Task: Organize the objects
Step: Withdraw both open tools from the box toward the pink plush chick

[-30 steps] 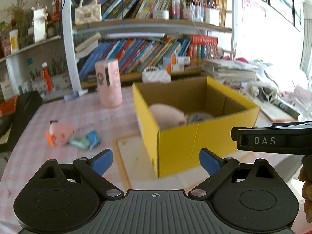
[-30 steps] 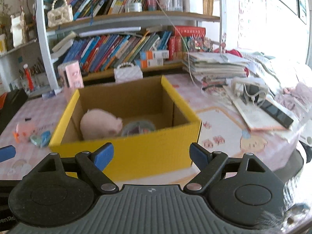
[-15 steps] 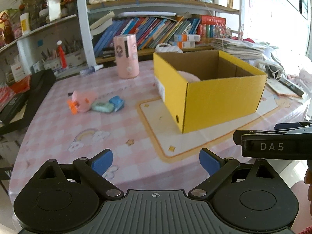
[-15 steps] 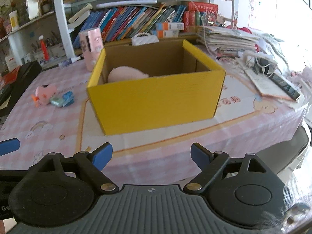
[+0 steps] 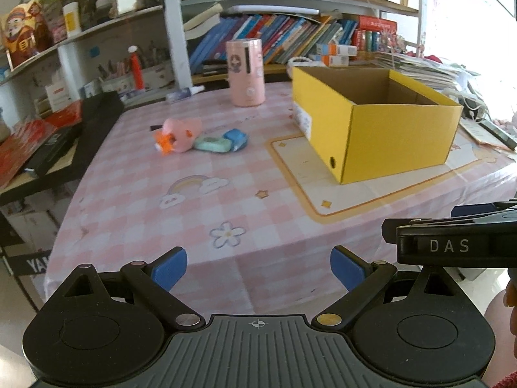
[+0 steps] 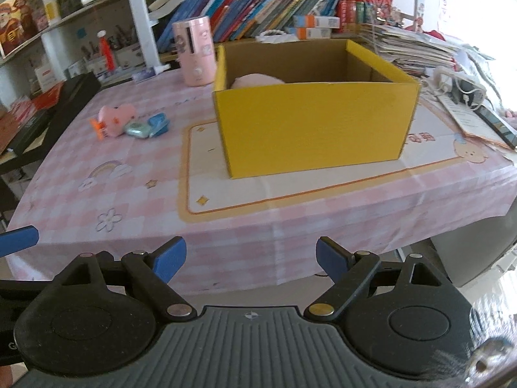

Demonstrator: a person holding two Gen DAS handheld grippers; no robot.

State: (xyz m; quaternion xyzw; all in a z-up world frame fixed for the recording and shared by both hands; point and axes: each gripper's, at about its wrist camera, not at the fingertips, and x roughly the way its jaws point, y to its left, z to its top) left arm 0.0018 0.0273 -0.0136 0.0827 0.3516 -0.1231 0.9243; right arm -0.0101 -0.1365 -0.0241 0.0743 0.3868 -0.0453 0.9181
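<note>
A yellow cardboard box stands open on the pink checked tablecloth, with a pink soft toy showing over its rim. Left of it lie a pink toy, a mint-green case and a small blue item. A pink cylinder stands behind them. My left gripper is open and empty, back over the table's near edge. My right gripper is open and empty too, off the near edge in front of the box.
Bookshelves full of books line the far side. Stacked papers, a white power strip and a dark remote crowd the table's right end. A black case sits off the left edge. The right gripper's body shows at the left view's right side.
Both grippers have pulled back from the box toward the table's near edge; the box and toys look farther away. Both stay open and empty.
</note>
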